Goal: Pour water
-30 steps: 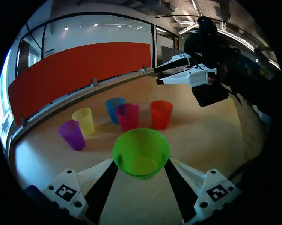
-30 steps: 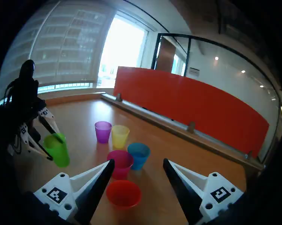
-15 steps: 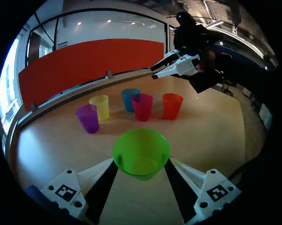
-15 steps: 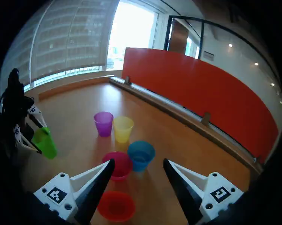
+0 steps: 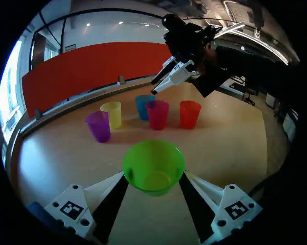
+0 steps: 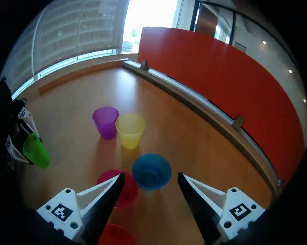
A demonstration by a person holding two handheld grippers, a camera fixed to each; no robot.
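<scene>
your right gripper (image 6: pixel 150 175) has dipped to the blue cup (image 6: pixel 151 169) at 12 o'clock, unclenched; left gripper (image 5: pixel 153 174) clamps green cup (image 5: pixel 153 161) for pouring.

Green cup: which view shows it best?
Left gripper view: the green cup is large, centred, rim and inside visible, gripped by the left gripper. The right gripper view shows the cup small and tilted at the left edge.

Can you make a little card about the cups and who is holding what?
left gripper: shut on the green cup
right gripper: open, empty, pointing down at the blue cup
standing on the wooden table: purple cup, yellow cup, blue cup, pink cup, red cup
water: too hard to tell
</scene>
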